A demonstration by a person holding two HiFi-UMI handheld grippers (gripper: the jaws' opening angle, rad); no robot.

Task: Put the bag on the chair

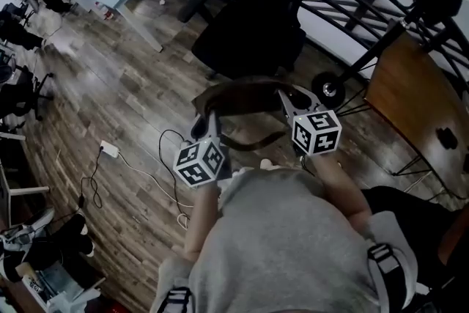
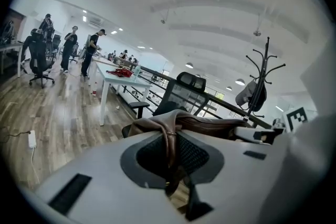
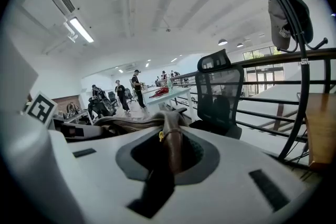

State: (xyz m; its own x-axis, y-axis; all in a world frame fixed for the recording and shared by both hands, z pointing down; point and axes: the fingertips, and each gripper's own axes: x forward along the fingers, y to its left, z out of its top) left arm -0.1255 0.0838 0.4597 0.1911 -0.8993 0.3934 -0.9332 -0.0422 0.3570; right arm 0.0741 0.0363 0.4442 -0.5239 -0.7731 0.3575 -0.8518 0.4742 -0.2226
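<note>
Past our grey top (image 1: 293, 245), the left tongs (image 1: 201, 127) and the right tongs (image 1: 290, 102) each pinch a strap of the brown bag (image 1: 245, 96), which hangs between them. The carry looks to be the step in hand. Next, we judge, it goes forward and down onto the chair (image 1: 249, 48) just ahead.

We wear a grey T-shirt (image 1: 286, 231), black-buckled straps (image 1: 381, 257); left gripper (image 1: 204, 122), right gripper (image 1: 287, 97): grey shells, black-and-white marker cubes (image 1: 316, 132).
</note>
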